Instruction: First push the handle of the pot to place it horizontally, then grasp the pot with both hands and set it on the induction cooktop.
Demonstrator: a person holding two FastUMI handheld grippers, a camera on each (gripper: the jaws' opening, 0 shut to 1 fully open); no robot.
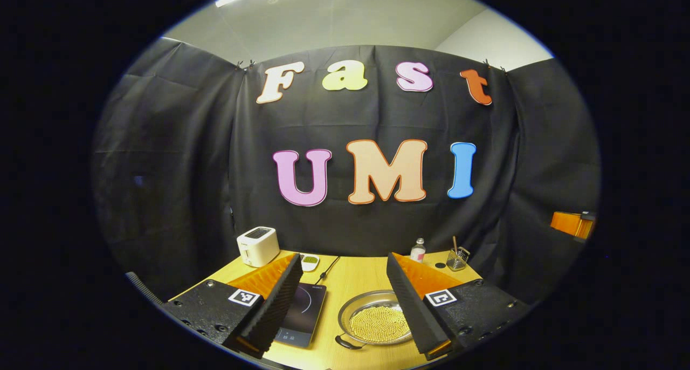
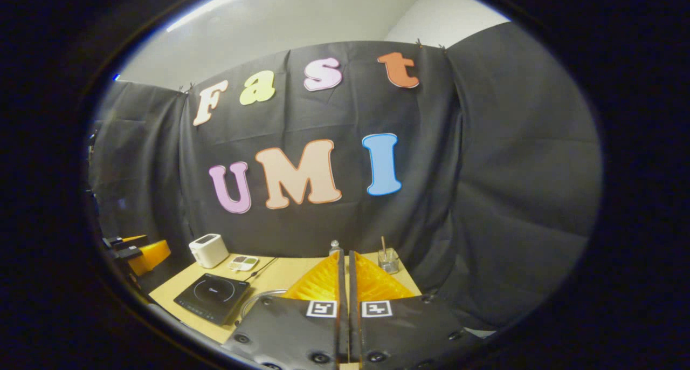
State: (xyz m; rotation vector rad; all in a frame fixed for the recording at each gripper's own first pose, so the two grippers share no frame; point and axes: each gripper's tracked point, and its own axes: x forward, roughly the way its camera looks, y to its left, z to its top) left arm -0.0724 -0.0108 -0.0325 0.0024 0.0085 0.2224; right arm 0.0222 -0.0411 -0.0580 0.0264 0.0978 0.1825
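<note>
While its two fingers stand wide apart, the left hand-held gripper [image 1: 345,283] hangs above the near edge of the table [image 1: 356,278], grasping nothing. Between those fingers lies the pot [image 1: 374,321] — a shallow metal pan with pale yellow beads inside, its dark handle [image 1: 347,342] pointing toward the near left. Just beside the pot on its left sits the black induction cooktop [image 1: 302,313], partly covered by the left finger; the two are close, contact cannot be judged. Farther back stand a white toaster [image 1: 257,246], a small white device [image 1: 310,262], a small bottle [image 1: 418,249] and a glass with a stick [image 1: 457,258].

The right hand-held gripper [image 2: 345,273] is clenched, fingers pressed together on nothing. Left of it — the cooktop and a sliver of the pot's rim [image 2: 259,300].
</note>
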